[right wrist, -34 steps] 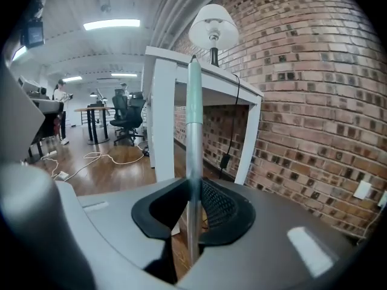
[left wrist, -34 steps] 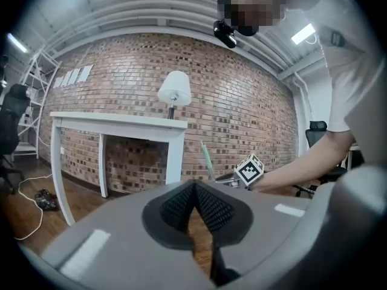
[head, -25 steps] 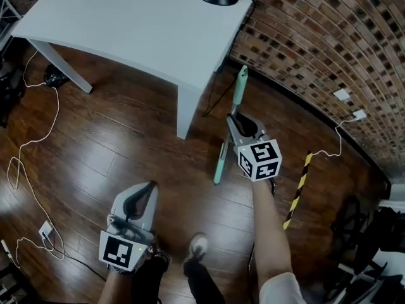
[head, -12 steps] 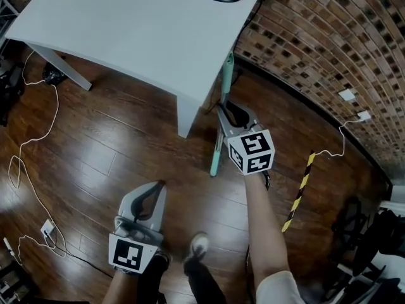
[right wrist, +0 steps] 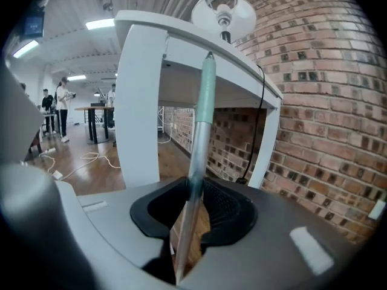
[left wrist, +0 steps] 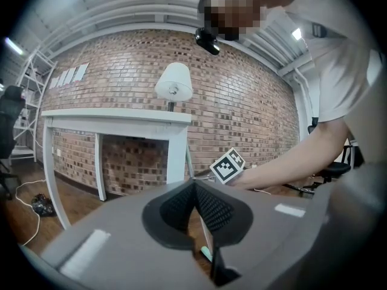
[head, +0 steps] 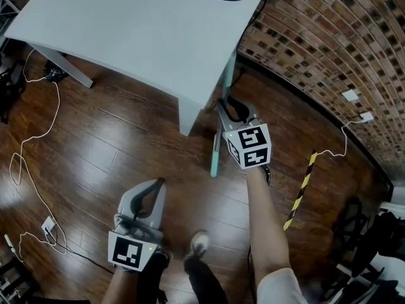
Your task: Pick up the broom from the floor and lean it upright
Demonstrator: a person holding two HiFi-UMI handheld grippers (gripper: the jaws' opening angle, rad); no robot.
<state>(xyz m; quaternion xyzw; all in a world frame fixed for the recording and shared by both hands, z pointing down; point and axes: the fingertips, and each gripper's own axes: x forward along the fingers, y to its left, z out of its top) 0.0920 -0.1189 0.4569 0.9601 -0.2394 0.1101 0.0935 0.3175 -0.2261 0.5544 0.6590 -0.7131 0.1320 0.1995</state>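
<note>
Cradling the light, stiff, slick broom point(right wrist: 201, 113) mid-handle at twelve o'clock, we are loosening the right gripper point(head: 233, 109), whose jaws have just been opening round it; the left gripper point(head: 157, 185) is pinched together, empty.

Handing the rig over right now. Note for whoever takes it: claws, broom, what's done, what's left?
Claws: left claw is shut and empty, apart from the broom. The right claw jaws have just been opening; the broom handle stands between them, unclamped.
Things: the broom is up, tilted, its top at the edge of the white table, its lower end on the wood floor.
Done: lifted and set leaning.
Left: check that it stays put, then draw the right claw off.
</note>
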